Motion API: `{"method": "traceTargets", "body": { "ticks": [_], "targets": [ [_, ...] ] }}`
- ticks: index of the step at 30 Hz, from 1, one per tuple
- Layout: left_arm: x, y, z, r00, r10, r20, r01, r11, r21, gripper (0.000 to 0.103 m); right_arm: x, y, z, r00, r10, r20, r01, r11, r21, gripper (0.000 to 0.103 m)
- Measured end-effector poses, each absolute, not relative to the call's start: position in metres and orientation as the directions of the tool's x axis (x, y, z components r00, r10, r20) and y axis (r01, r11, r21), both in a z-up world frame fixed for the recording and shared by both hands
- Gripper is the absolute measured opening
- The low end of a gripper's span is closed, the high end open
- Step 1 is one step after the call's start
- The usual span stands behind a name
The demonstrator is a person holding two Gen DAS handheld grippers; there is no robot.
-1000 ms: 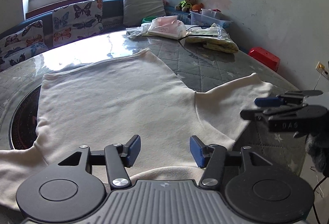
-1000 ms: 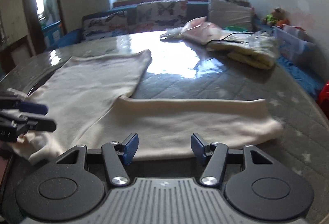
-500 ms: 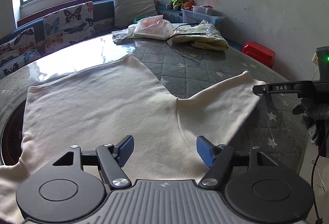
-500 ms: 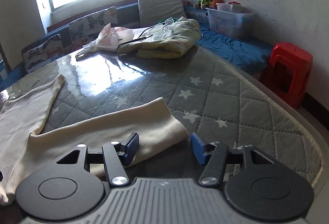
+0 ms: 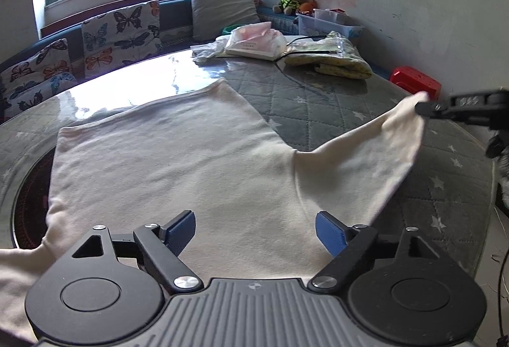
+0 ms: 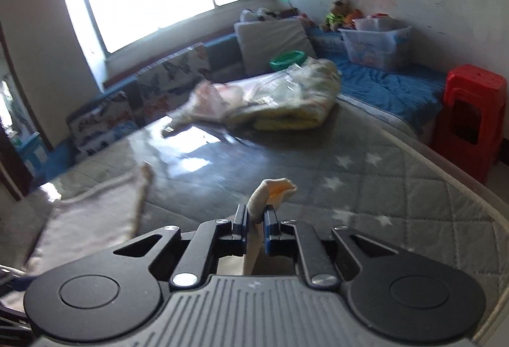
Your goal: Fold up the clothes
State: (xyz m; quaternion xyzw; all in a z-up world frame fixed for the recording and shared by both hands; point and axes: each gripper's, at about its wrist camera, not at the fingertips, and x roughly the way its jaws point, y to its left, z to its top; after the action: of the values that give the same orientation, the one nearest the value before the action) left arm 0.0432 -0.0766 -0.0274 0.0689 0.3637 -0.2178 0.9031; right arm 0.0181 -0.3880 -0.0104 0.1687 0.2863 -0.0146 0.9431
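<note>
Cream cloth of the shirt (image 5: 178, 162) lay flat on the quilted worktop (image 5: 327, 99) while the right tongs (image 6: 255, 219), just closed, pinched its right sleeve cuff (image 6: 276, 188) and the left tongs (image 5: 254, 227), just widened, gaped empty, so folding that sleeve inward probably came next.

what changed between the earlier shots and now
The right gripper has just closed its fingers on the cuff of the cream sweater's sleeve and lifted that end off the table; a second ago it lay flat. The left gripper has just opened wider above the sweater, holding nothing. The sweater's body, the folded bedding and the red stool stayed put.
</note>
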Motion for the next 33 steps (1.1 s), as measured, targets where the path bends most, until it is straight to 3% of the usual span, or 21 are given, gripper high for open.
{"method": "traceTargets", "body": {
  "ticks": [10, 16, 30, 33],
  "targets": [
    [0.041, -0.024, -0.025, 0.684, -0.295, -0.667, 0.342, 0.937, -0.063, 0.086, 0.033, -0.309, 0.047, 0.839, 0.333, -0.43, -0.164, 0.908, 0.385, 0.009],
    [0.035, 0.014, -0.022, 0.723, -0.259, -0.641, 0.273, 0.959, -0.08, 0.087, 0.051, -0.247, 0.056, 0.79, 0.45, -0.417, -0.3, 0.876, 0.377, 0.008],
    [0.021, 0.109, -0.025, 0.765, -0.112, -0.635, 0.04, 0.991, -0.127, 0.087, 0.06, -0.114, -0.007, 0.568, 0.566, -0.597, -0.488, 0.816, 0.309, 0.009],
    [0.018, 0.116, -0.025, 0.767, -0.101, -0.634, 0.022, 0.991, -0.132, 0.087, 0.058, -0.105, -0.016, 0.524, 0.585, -0.619, -0.509, 0.798, 0.323, 0.015]
  ]
}}
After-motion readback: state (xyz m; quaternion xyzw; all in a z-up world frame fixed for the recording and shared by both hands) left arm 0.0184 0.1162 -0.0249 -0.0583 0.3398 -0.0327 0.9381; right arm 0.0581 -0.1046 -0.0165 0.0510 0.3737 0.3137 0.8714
